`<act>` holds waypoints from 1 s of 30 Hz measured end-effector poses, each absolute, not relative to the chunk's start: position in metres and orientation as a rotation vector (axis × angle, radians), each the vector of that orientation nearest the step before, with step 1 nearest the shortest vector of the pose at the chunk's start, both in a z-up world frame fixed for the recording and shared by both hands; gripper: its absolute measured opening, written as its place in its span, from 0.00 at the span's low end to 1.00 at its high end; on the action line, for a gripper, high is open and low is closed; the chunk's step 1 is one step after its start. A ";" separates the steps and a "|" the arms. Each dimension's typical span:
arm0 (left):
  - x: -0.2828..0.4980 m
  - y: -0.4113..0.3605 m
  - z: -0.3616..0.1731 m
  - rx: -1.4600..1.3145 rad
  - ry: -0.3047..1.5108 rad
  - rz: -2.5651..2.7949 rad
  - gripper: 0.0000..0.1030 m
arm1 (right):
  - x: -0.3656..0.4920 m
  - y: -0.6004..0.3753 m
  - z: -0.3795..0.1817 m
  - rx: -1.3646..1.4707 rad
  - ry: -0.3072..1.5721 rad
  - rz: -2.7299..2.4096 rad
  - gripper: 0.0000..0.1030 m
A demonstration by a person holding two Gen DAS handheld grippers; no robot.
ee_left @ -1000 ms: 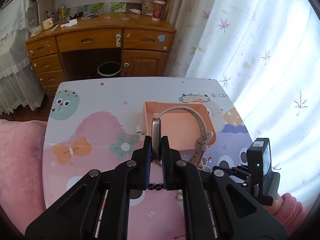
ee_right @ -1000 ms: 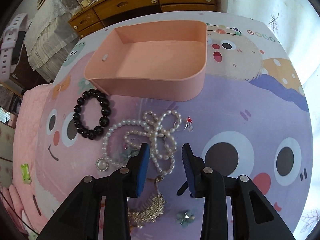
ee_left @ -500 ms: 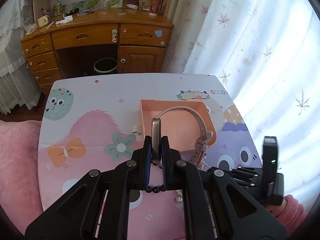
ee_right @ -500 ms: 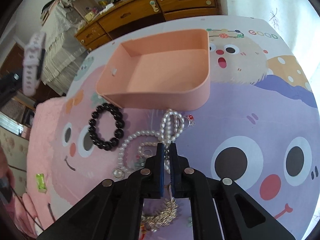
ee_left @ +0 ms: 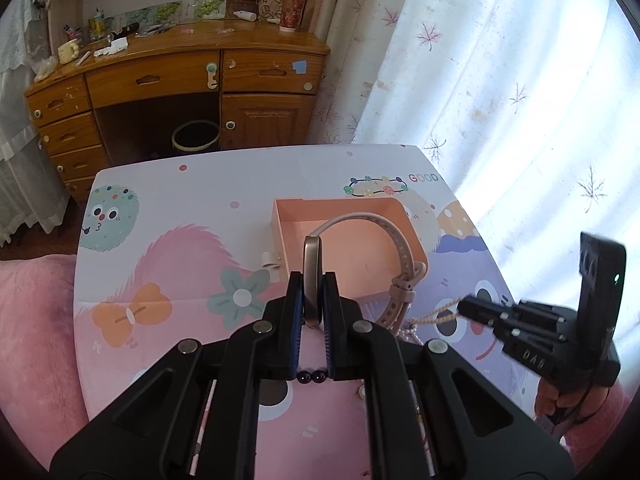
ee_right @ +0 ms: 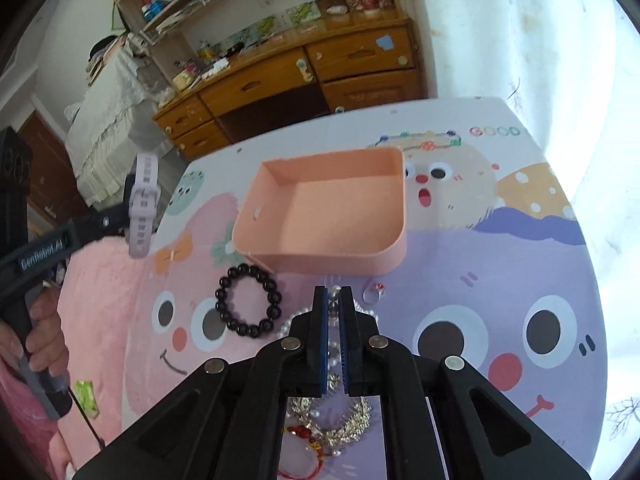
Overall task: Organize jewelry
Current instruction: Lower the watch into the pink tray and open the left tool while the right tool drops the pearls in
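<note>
My left gripper (ee_left: 313, 280) is shut on a pale pink watch (ee_left: 360, 224), held in the air in front of the peach tray (ee_left: 280, 236); the watch also shows in the right wrist view (ee_right: 142, 204). My right gripper (ee_right: 333, 296) is shut on a pearl necklace (ee_right: 334, 350) and lifts it off the mat; its strand shows in the left wrist view (ee_left: 434, 314). The empty peach tray (ee_right: 384, 258) lies just beyond. A black bead bracelet (ee_right: 248, 300) lies left of the right gripper.
A small ring with a red stone (ee_right: 374, 292) lies near the tray's front wall. A gold comb (ee_right: 344, 426) and a red cord piece (ee_right: 304, 432) lie under the right gripper. A green wrapper (ee_right: 86, 396) lies at the left. A wooden desk (ee_left: 172, 80) stands behind.
My right gripper closed on the pearl necklace and rose with it, pulling the strand off the mat. My left gripper kept holding the watch and lifted slightly.
</note>
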State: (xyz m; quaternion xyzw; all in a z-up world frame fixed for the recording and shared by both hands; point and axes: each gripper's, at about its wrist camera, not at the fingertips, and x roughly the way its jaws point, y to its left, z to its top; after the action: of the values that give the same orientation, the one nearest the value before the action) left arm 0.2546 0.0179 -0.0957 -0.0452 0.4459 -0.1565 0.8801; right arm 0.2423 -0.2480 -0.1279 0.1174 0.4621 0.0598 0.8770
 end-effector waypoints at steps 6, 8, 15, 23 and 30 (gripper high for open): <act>0.250 0.028 -0.095 -0.091 0.934 -0.350 0.07 | 0.230 -0.243 -0.060 0.231 0.787 0.070 0.04; 0.250 0.029 -0.092 -0.098 0.928 -0.361 0.07 | 0.227 -0.241 -0.037 0.218 0.742 0.059 0.04; 0.254 0.021 -0.080 -0.068 0.895 -0.392 0.07 | 0.236 -0.235 0.021 0.179 0.657 0.084 0.04; 0.275 0.003 -0.072 -0.085 0.881 -0.392 0.07 | 0.262 -0.230 0.062 0.160 0.595 0.165 0.04; 0.300 -0.017 -0.093 -0.095 0.903 -0.372 0.07 | 0.296 -0.225 0.042 0.157 0.640 0.286 0.04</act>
State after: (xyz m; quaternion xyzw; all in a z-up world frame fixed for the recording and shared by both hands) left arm 0.3001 -0.0174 -0.0934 -0.0454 0.4336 -0.1789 0.8820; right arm 0.2958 -0.2251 0.0417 0.0767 0.3133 0.1399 0.9362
